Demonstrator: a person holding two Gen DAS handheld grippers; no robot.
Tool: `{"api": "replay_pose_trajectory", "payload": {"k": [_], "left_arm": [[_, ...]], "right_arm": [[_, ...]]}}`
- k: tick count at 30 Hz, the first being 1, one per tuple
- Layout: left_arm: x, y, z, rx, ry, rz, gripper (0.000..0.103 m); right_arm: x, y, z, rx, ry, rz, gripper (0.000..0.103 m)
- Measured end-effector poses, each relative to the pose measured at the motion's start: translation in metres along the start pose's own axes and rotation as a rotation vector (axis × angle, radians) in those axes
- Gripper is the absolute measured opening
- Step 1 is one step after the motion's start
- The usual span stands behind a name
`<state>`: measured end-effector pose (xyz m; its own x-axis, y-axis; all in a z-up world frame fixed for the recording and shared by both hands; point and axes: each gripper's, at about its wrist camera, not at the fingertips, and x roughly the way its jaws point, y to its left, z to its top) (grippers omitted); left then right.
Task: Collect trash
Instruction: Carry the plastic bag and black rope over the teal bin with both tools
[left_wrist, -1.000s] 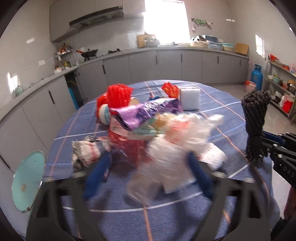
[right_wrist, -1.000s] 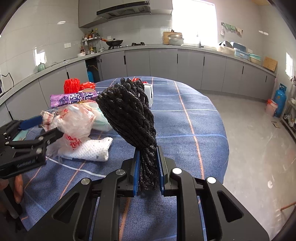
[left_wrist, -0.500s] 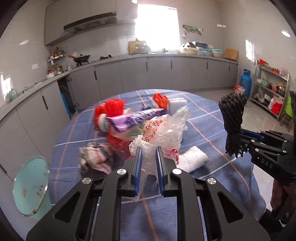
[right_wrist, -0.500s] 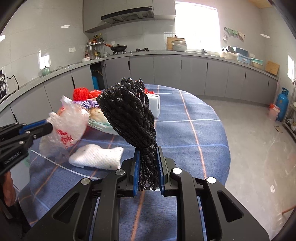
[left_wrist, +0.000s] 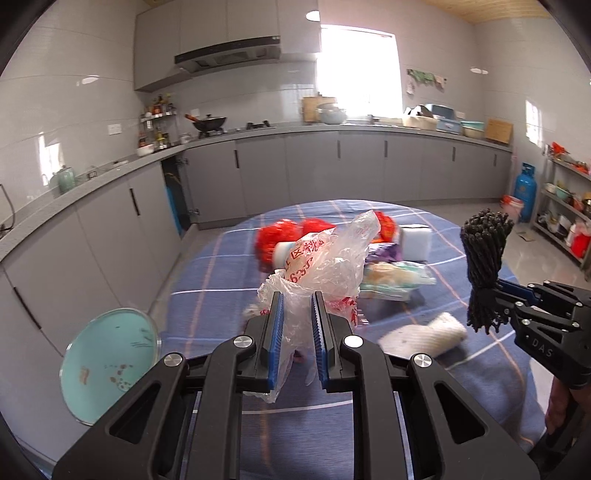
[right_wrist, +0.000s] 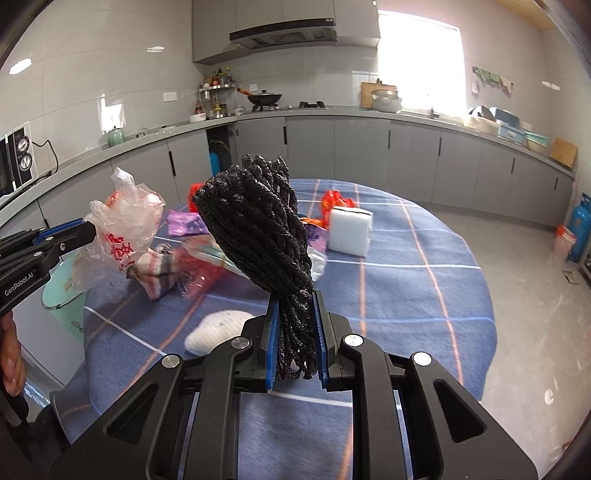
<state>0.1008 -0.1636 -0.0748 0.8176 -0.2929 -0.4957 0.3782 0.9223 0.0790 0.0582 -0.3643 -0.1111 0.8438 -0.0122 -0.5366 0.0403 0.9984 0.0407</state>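
My left gripper (left_wrist: 295, 306) is shut on a clear plastic bag with red print (left_wrist: 325, 266) and holds it above the round blue-checked table (left_wrist: 229, 266). It also shows in the right wrist view (right_wrist: 122, 229). My right gripper (right_wrist: 294, 314) is shut on a bundle of black braided rope (right_wrist: 262, 225), held upright above the table; the bundle also shows in the left wrist view (left_wrist: 484, 266). Trash lies on the table: red mesh (left_wrist: 280, 236), a purple wrapper (right_wrist: 184, 223), a white foam block (right_wrist: 350, 230), a white foam net (left_wrist: 424, 334).
A teal bin with a glass-like lid (left_wrist: 110, 363) stands at the table's left edge. Grey kitchen cabinets (left_wrist: 332, 170) run along the back wall. A blue gas cylinder (left_wrist: 524, 192) and shelves stand at the right.
My left gripper closed on the plastic bag and lifted it off the pile. Both grippers have risen and drawn back from the table; the rope stays gripped.
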Motion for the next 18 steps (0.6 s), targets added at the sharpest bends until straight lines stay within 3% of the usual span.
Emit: {"api": "replay_pose_trajectory", "payload": {"k": [18], "left_arm": [[-0.008,0.076,-0.004,-0.046,0.001,0.166,0.016]], "right_arm": [[0.024,0.063,0.037,-0.060,-0.030,0.102,0.018]]}}
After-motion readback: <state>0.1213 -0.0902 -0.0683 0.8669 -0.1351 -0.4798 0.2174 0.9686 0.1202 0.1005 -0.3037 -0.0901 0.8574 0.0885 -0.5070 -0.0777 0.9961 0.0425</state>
